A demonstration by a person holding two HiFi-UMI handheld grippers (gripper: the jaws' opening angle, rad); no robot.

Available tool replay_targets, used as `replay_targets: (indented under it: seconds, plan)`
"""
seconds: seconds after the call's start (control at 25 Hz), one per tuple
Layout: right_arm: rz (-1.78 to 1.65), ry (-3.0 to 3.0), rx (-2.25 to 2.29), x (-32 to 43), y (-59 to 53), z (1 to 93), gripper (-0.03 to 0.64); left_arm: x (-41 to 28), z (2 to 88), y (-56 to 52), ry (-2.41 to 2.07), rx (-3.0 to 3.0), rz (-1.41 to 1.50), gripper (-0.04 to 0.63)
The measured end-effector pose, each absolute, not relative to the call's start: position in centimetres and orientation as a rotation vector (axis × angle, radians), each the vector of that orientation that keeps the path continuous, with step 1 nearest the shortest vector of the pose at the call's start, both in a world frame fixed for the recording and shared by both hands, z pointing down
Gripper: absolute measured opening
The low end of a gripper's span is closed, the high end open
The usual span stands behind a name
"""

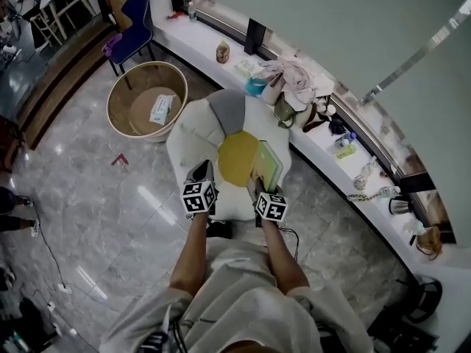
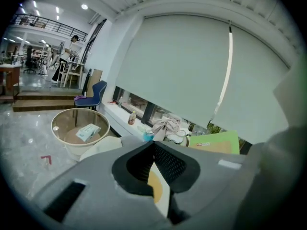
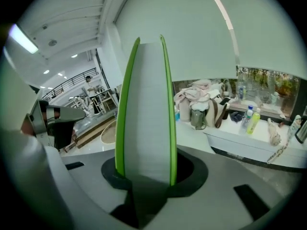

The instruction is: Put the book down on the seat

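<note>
In the head view the right gripper [image 1: 260, 188] covers the near edge of the book [image 1: 269, 165], and its marker cube hides where the jaws meet the cover. It and the left gripper [image 1: 200, 173] hide the front edge of the seat [image 1: 193, 134]. Print on the book's cover is too small to read. The left gripper view cuts off the book's lower part behind grey housing. The right gripper view shows it edge-on, its covers unseen.
</note>
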State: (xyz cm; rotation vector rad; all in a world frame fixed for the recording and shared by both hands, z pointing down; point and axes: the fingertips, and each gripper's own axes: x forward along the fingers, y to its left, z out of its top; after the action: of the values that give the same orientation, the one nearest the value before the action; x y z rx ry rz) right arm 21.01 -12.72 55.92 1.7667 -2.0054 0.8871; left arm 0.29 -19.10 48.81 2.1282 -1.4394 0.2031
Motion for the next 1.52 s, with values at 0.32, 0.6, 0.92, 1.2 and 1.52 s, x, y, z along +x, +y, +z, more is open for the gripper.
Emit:
replay_targets:
  seconds: [0.32,0.6,0.92,1.2,1.52]
  plan:
    - [1.073,-1.848,1.789,25.3,-14.5,61.7,0.129,-3.0,56.7,-20.8,-1.466,1.926,0.218,0.008]
    - [1.264,-1.729,1.842,26.5,-15.3,65.5,0.129,-6.1,59.7,-18.6,-1.590,1.737,0.235,0.008]
    - [0.929,-2.017,1.388,27.0,-23.2,67.9,0.129,-2.7,61.8,-19.8,-1.790,1.614,0.199,0.009]
    - [0.740,-2.150,0.897,25.9,-23.4,73.7,0.129,1.4,63.4,-14.4,-1.936,1.436,0.194,0.008]
    - [0.749,-2.238,0.422,23.9,-21.1,82.1,0.129,6.6,74.7,-10.4,-1.827,1.418,0.317,0.008]
